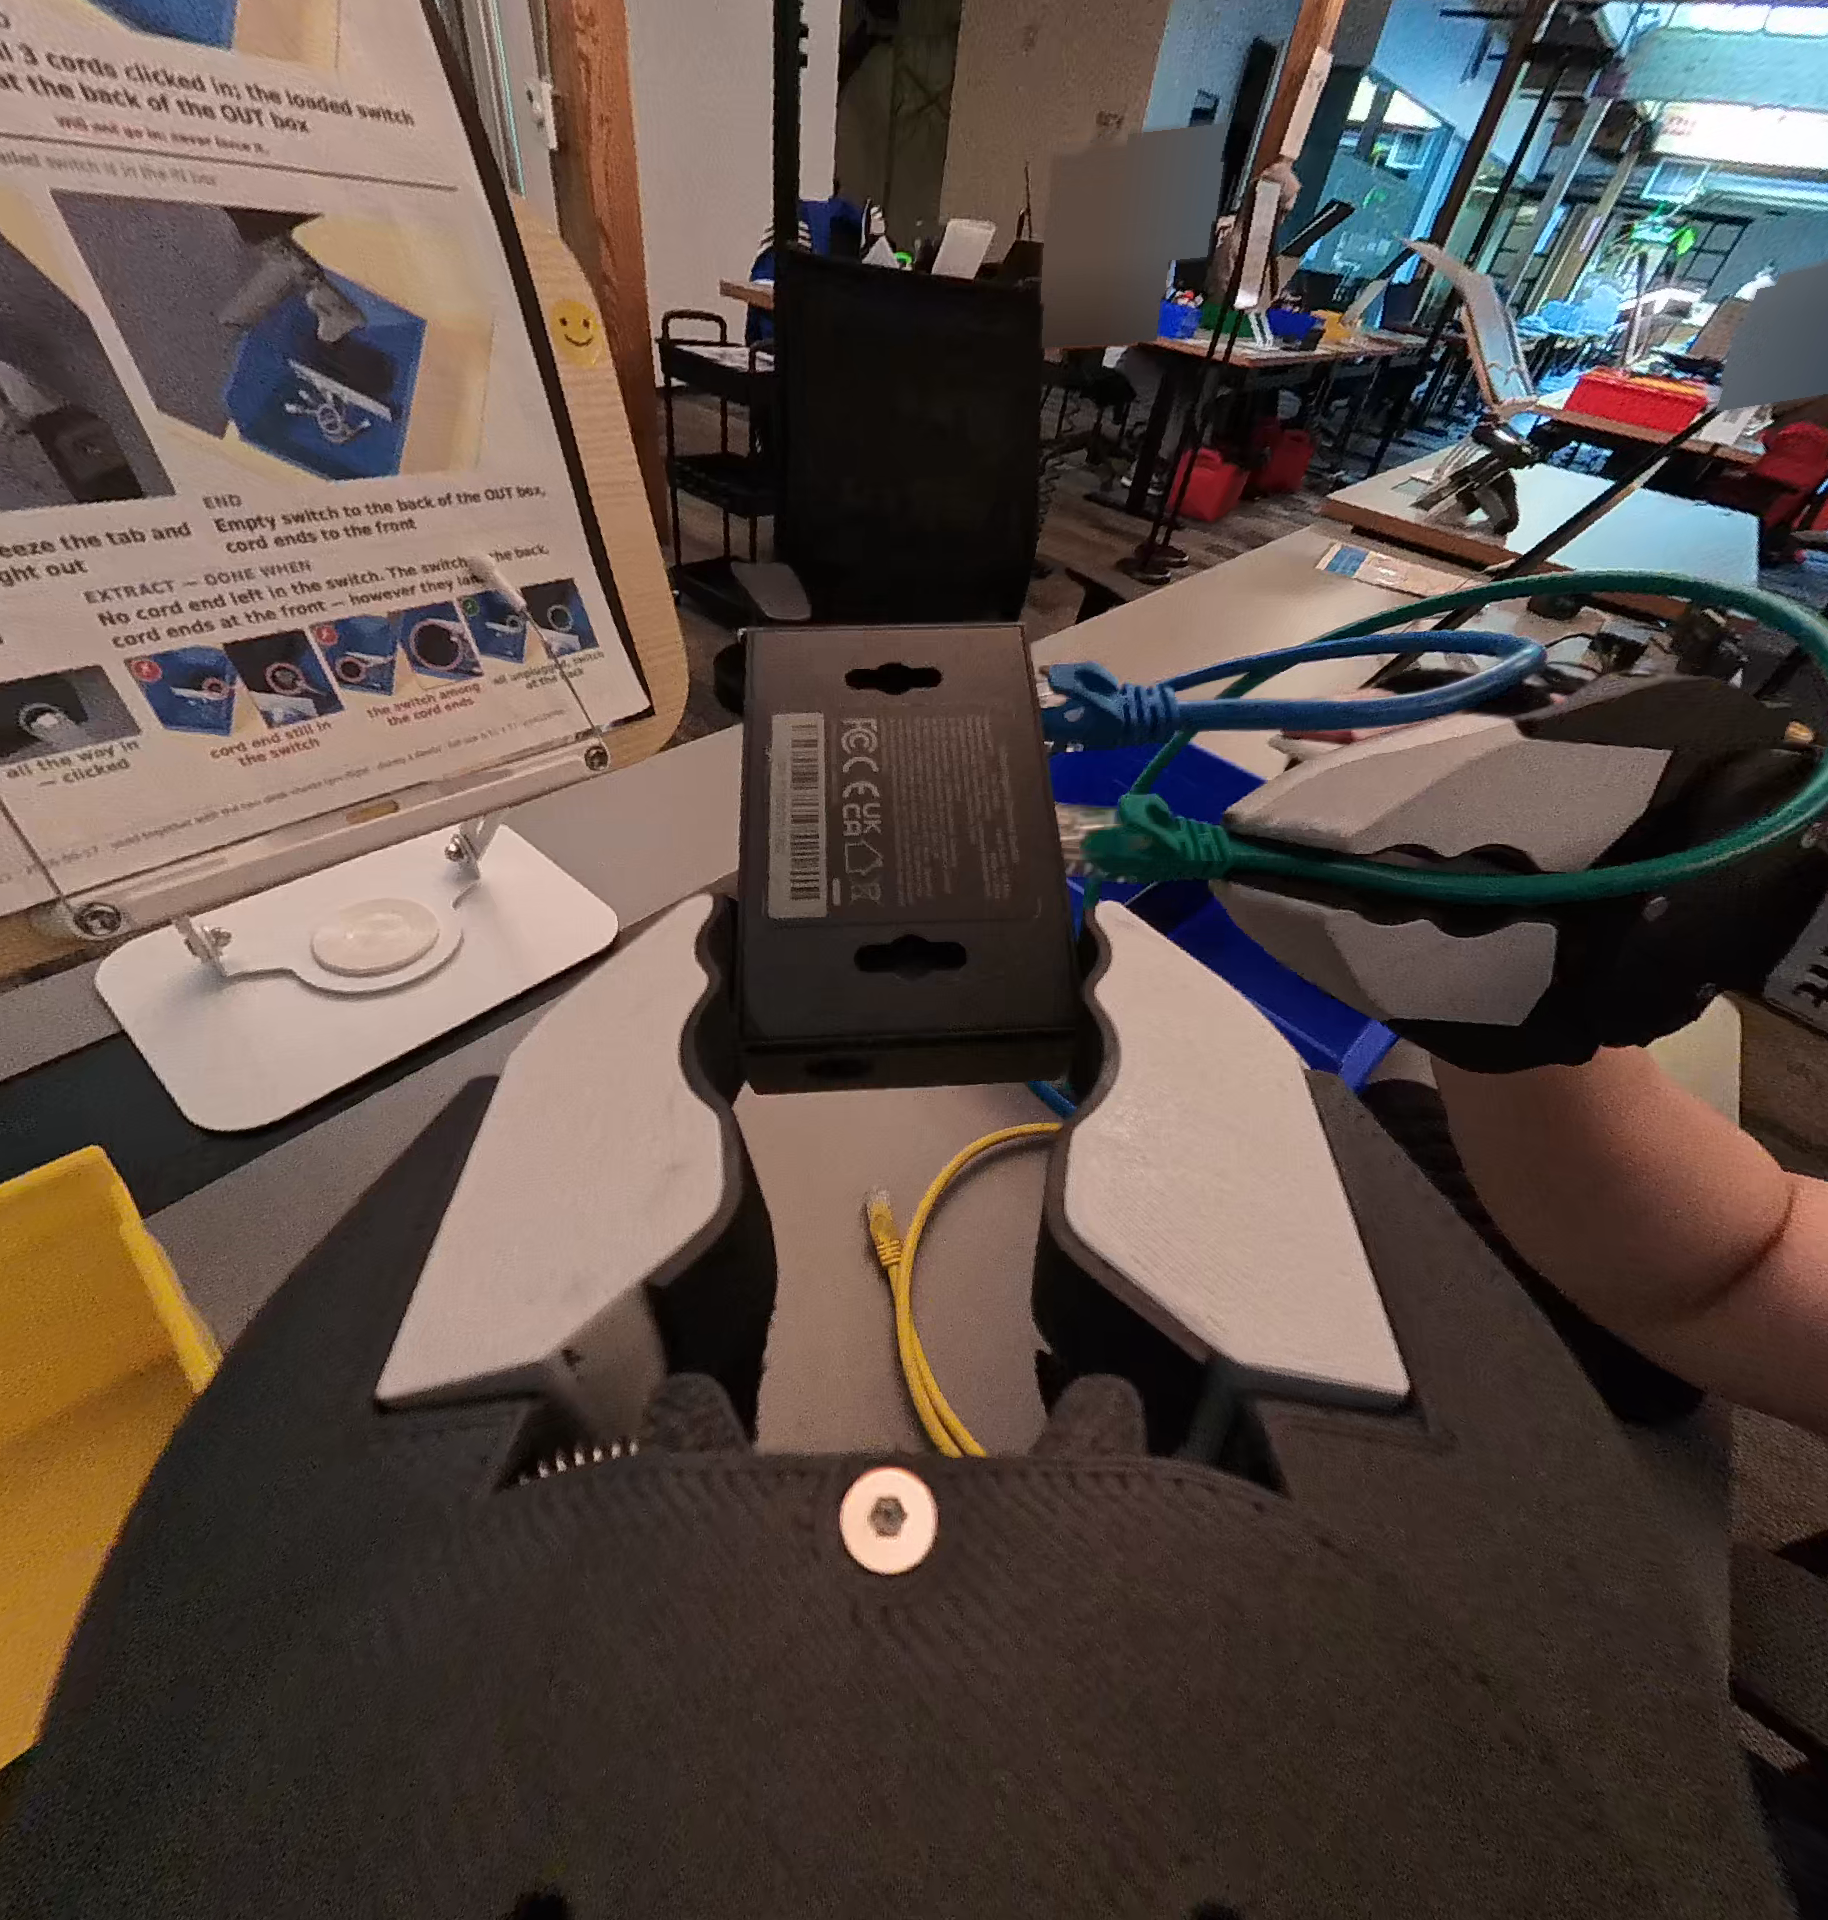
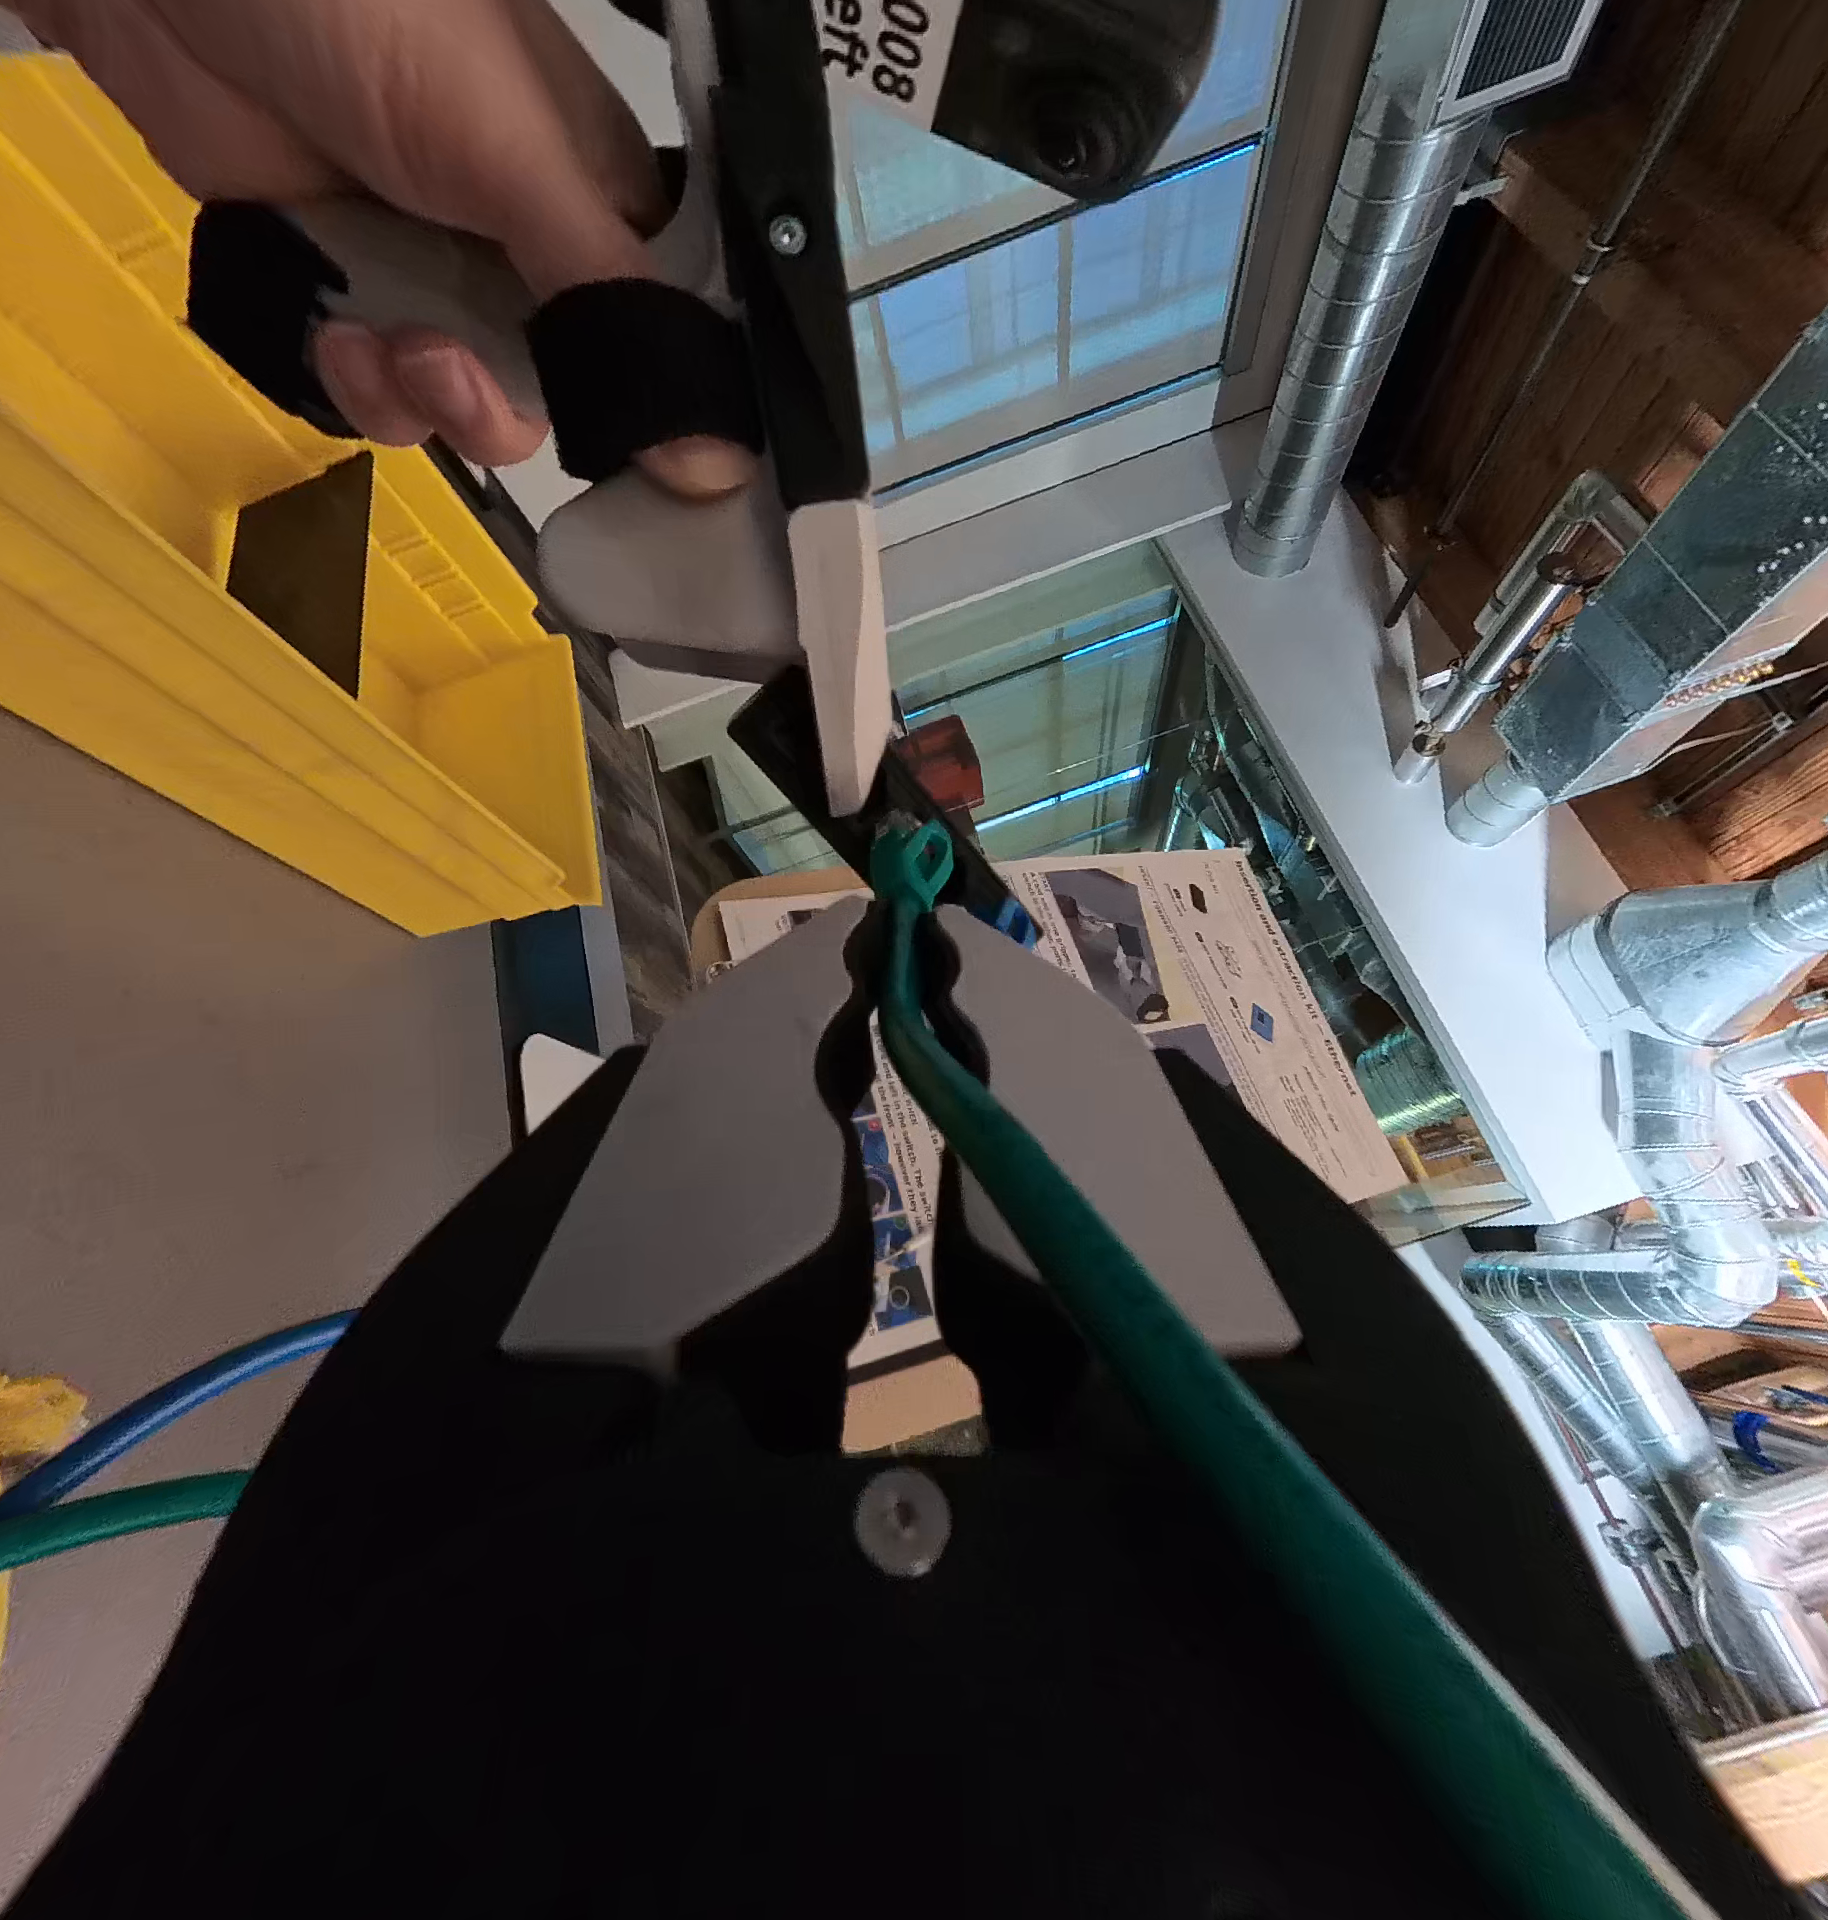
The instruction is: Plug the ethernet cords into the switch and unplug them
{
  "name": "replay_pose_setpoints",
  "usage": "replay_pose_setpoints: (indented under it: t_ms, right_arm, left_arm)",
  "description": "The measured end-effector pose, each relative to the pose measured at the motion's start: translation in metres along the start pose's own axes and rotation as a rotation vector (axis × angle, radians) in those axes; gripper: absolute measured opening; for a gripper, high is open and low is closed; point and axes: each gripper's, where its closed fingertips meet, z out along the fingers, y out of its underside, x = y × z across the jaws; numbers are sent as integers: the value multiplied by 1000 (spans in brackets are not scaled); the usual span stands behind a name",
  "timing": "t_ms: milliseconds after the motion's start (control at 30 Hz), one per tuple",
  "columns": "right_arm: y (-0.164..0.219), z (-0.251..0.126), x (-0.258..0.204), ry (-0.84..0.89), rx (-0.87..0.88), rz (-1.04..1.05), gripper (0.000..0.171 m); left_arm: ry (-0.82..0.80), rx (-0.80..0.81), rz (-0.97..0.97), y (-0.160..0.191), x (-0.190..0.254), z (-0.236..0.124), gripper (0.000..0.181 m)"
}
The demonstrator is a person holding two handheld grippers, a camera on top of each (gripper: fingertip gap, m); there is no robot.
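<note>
matt plastic, ribbed print
switch (image 1: 905, 831) matt black plastic; left claw (image 1: 894, 997) ribbed plastic; green cord (image 2: 1149, 1247) smooth rubbery jacket.

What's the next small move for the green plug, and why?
Probably ease the right gripper leftward to carry the green plug into the switch. The left gripper clamps the switch with its underside up, and the plug sits just off its right side, apparently not yet seated. The ports are hidden.
</note>
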Motion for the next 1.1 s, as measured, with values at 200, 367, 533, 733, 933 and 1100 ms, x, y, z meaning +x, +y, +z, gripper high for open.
replay_pose_setpoints:
  t_ms: [200,367,533,733,933,1100]
  right_arm:
    - [1,1,0,3,5,25,7]
    - [-4,-2,5,31,45,66,7]
    - [-5,-4,10,72,58,64,8]
    - [-14,-13,21,117,78,24,7]
    - [-11,-13,19,104,84,38,7]
    - [-8,-13,18,100,69,30,7]
  left_arm:
    - [-49,-11,89,1,1,2,60]
    - [-45,22,113,-3,6,4,60]
    - [-64,64,141,-11,11,2,60]
    - [46,225,109,-27,25,1,63]
    - [106,268,125,-22,23,7,61]
    - [61,231,187,-17,21,9,62]
